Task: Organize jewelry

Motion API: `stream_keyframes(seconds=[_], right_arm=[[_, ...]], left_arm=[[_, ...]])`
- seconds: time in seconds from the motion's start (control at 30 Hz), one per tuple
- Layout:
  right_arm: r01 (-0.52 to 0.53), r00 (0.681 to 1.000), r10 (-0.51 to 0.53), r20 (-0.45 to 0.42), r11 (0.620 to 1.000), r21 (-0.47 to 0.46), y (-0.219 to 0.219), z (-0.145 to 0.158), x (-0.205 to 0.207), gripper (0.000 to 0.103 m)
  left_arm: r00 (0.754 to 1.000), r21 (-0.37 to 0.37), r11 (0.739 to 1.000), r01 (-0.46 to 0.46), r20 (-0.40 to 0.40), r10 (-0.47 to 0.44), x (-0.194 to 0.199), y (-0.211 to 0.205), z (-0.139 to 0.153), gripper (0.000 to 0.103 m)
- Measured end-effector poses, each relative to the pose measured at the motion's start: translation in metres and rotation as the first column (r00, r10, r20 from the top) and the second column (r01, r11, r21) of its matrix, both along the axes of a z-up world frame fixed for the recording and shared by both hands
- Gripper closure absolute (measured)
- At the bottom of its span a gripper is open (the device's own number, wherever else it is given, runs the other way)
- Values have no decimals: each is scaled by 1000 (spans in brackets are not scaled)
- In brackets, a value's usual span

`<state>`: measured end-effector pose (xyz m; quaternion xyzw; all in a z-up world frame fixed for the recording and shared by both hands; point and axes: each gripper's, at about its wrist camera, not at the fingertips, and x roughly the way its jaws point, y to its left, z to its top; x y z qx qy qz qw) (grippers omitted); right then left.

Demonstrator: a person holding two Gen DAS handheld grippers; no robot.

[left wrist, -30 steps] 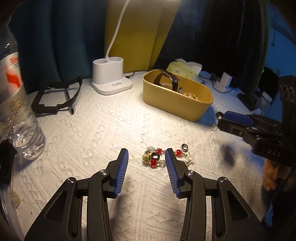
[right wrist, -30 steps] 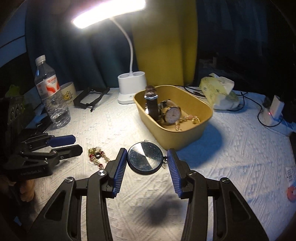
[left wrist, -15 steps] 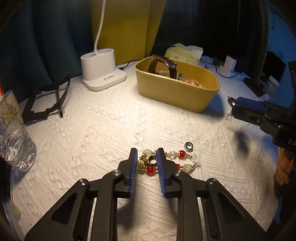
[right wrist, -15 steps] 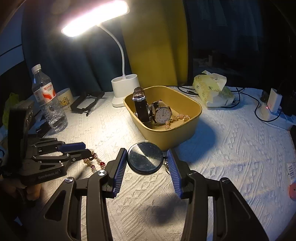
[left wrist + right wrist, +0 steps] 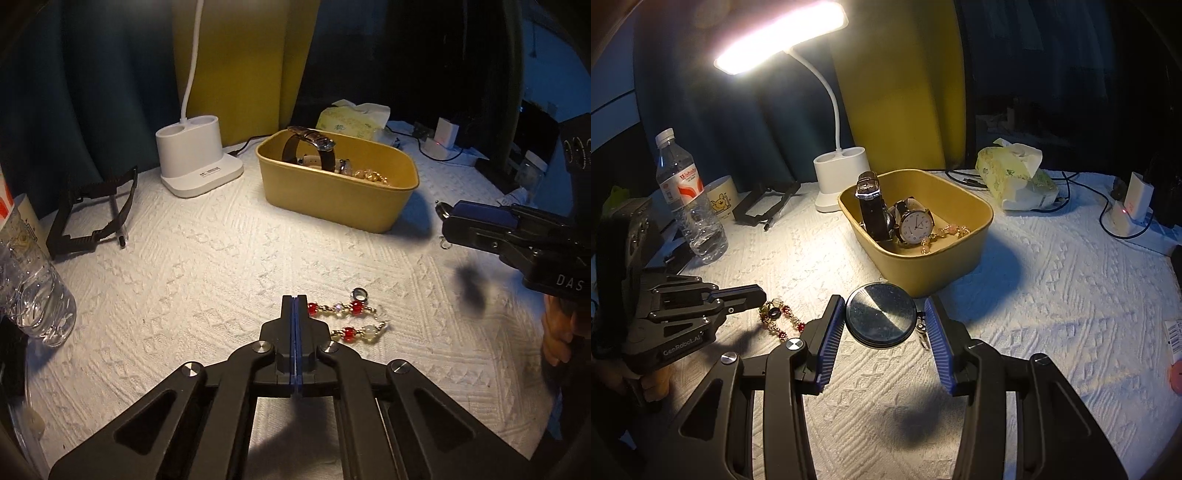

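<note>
Two wristwatches (image 5: 875, 206) are sitting in one yellow tray (image 5: 960, 266); one beaded bracelet (image 5: 354, 321), one ring (image 5: 359, 294), one pocket watch (image 5: 881, 314), one bottle (image 5: 690, 206) are showing.

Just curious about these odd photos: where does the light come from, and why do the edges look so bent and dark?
Right wrist view: the desk lamp glares white above the yellow tray, and the right gripper casts a shadow on the tablecloth. Left wrist view: only the lamp's base shows; fisheye bending and dark corners frame both pictures.

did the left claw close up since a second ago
Yes. The left claw has shut on the beaded bracelet; earlier its fingers stood apart around the beads, in front of the yellow bin.
</note>
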<state>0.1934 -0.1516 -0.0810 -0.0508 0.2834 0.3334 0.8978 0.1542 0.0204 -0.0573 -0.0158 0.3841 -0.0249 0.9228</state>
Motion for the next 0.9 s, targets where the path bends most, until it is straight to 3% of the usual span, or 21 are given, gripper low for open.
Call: stream_keyframes(seconds=[0.27, 0.5, 0.67, 0.9], right_arm=[[-6, 1000, 6, 4, 1000, -2, 1, 1, -5, 59], [-4, 1000, 4, 5, 1000, -1, 1, 3, -6, 59], [-6, 1000, 6, 8, 1000, 0, 1, 4, -7, 58], [9, 1000, -9, 6, 1000, 5, -3, 4, -6, 58]], left_arm=[[997, 7, 1000, 2, -72, -2, 1, 0, -10, 103], [1000, 32, 999, -11, -16, 11, -4, 1, 1, 98], [999, 32, 999, -9, -35, 10, 8, 3, -6, 77], [996, 6, 999, 33, -80, -32, 8, -3, -15, 74]])
